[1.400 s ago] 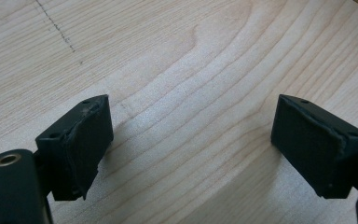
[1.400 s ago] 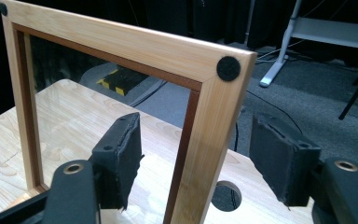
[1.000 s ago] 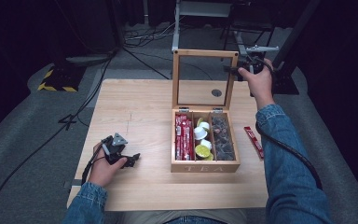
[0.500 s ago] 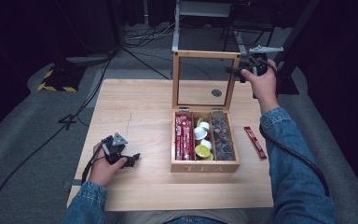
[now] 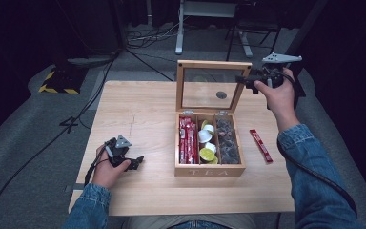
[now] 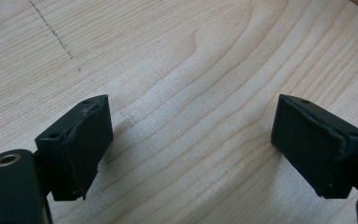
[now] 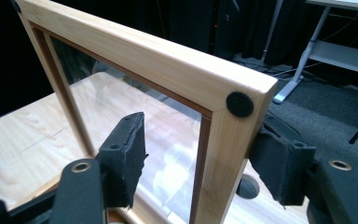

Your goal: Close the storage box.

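My right gripper [image 7: 200, 158] has been closing around the lid's [image 5: 213, 65] corner, not yet clamped, and if I push, the tea box [image 5: 209, 170] could slam shut.

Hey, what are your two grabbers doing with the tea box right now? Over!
Right gripper open, jaws straddling the lid corner. Left gripper open, empty, on the table. Tea box open, lid upright. Nothing in the way.
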Available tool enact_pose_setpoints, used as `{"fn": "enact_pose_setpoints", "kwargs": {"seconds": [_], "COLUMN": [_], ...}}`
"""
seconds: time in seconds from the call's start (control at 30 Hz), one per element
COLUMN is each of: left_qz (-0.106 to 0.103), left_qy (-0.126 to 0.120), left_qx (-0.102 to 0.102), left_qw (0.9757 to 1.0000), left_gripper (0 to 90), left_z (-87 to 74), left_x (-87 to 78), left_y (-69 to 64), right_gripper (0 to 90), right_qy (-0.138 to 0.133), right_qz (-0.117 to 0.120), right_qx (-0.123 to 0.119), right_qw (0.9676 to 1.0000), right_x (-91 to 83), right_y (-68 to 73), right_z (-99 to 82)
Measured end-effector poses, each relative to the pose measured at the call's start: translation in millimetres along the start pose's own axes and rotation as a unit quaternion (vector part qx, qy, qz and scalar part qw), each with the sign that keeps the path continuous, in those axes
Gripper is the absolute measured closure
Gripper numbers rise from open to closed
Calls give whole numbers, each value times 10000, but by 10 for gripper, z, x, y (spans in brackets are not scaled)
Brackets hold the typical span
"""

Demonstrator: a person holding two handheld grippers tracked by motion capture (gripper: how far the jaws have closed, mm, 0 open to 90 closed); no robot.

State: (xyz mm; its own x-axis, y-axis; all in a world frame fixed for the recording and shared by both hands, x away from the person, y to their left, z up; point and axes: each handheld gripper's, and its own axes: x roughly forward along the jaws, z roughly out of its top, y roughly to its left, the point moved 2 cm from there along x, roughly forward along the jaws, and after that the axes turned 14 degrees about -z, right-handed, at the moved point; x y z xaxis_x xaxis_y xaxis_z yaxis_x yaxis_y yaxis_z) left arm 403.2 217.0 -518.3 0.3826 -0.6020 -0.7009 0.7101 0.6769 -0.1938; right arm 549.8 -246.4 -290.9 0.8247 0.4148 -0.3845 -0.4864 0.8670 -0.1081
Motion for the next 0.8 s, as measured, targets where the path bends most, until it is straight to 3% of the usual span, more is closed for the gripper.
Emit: {"fn": "enact_pose_setpoints", "kwargs": {"seconds": [0.3, 0.43, 0.8], "left_qz": [12, 15, 7], "left_qy": [1, 1, -2], "left_qx": [13, 9, -5], "left_qw": [10000, 10000, 10000], "left_gripper": [129, 129, 129], "left_z": [9, 9, 8], "left_x": [6, 6, 7], "left_y": [4, 4, 1], "right_gripper": [451, 432, 430], "right_qy": [96, 202, 320], "right_qz": [-14, 36, 96], "right_qx": [-165, -107, -354], "right_qw": [9998, 9997, 9988], "right_x": [-272, -325, -533], "right_y": [129, 161, 310], "right_z": [-113, -143, -296]}}
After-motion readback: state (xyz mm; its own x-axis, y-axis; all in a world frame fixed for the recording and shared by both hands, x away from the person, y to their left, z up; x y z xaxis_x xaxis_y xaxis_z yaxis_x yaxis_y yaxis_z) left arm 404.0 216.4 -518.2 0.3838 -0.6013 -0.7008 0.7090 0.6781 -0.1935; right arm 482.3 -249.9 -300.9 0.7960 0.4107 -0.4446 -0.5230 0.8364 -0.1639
